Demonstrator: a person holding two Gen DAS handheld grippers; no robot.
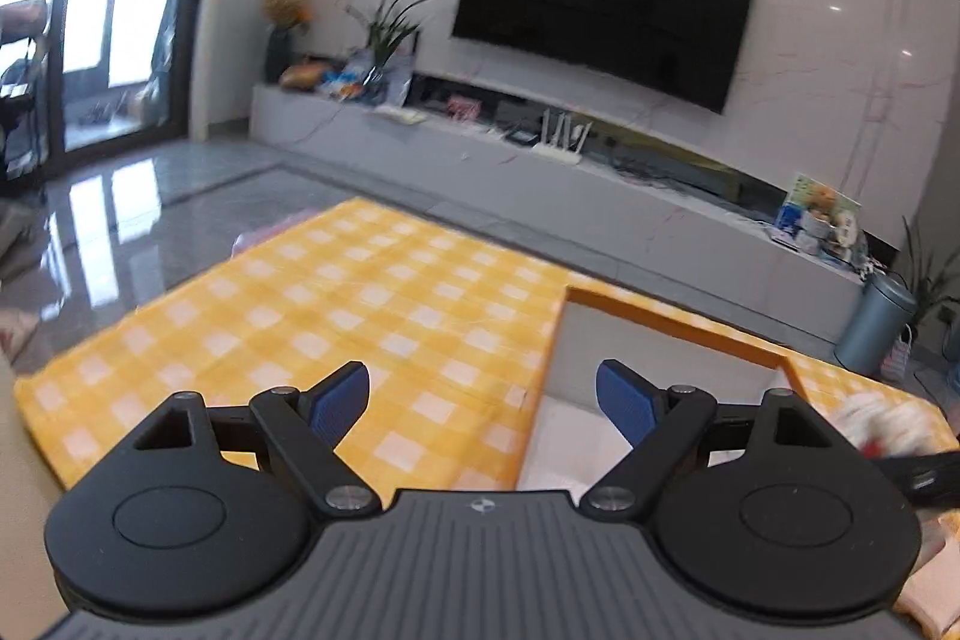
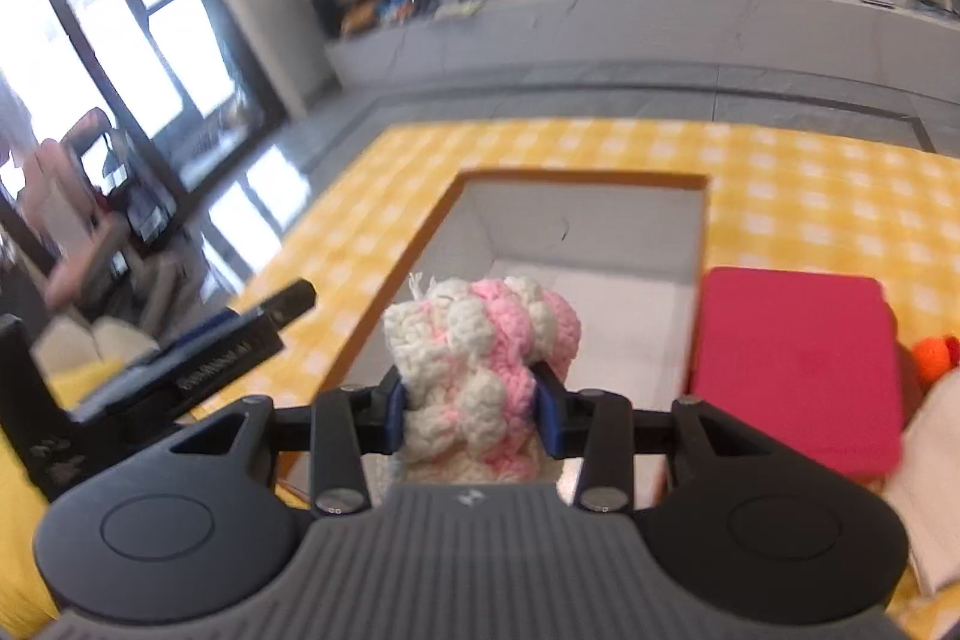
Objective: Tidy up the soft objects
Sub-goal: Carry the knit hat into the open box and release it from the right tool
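**Soft goods on the checked counter: one item held, one tray open**

Left tongs (image 1: 483,400): black arms with blue ribbed pads, spread wide with nothing between them, over the yellow-and-white checked cloth (image 1: 336,304) that covers the counter.

Tray: a shallow rectangular white bin with an orange-brown rim (image 2: 576,178), set on the cloth. In the left wrist view its near corner lies just ahead of the right-hand pad; in the right wrist view it lies straight ahead of the right tongs, its floor bare where it shows.

Right tongs (image 2: 474,412): clamped on a knobbly pink-and-white crocheted yarn toy (image 2: 480,340), a pad pressed into each flank. The toy stands up above the pads, in front of the tray's near end.

Right of the tray: a flat magenta square pad (image 2: 792,364), touching the tray's right wall. Beyond it, at the frame edge, a small orange fuzzy object (image 2: 933,355), partly cut off; a white cloth item (image 2: 927,490) lies below it.
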